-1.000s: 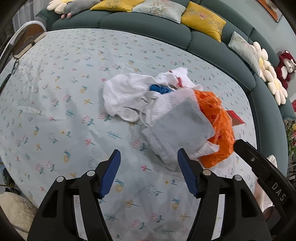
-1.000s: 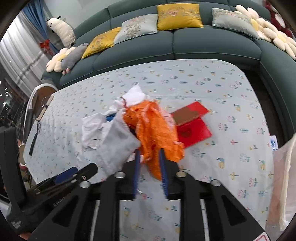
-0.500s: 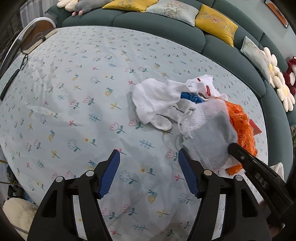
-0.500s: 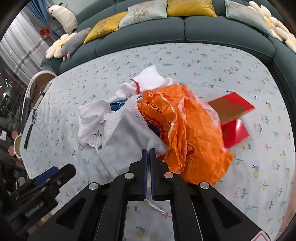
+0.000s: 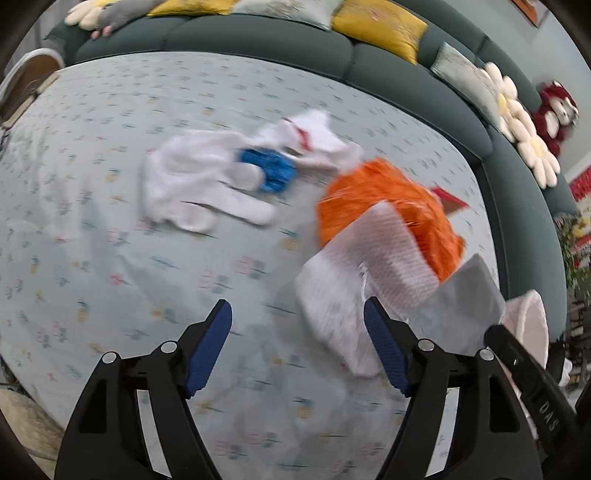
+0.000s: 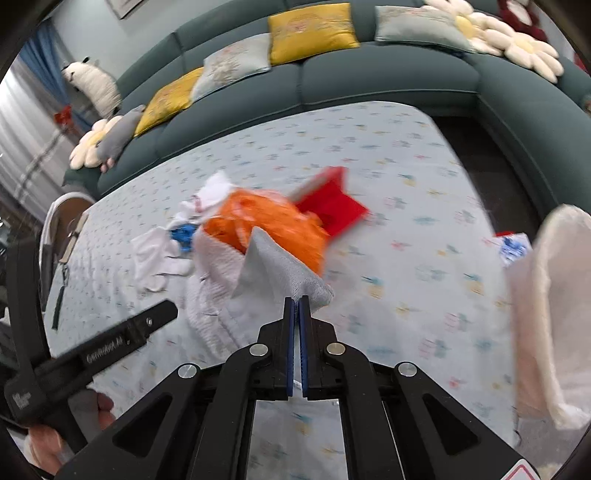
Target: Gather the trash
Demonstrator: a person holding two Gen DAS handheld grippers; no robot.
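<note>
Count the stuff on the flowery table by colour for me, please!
White: 3, the glove, crumpled wrapper and textured cloth
Grey: 1, cloth
Orange: 1, bag
Blue: 1, scrap
Red: 1, packet
Total: 7

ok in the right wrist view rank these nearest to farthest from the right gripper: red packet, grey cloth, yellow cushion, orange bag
1. grey cloth, pinched in the right gripper
2. orange bag, just behind the cloth
3. red packet, beyond the bag, to the right
4. yellow cushion, on the sofa at the back

Bright, even light; motion blur throughout, perhaps daylight; fisheye-bent, dark-vignetted edges.
</note>
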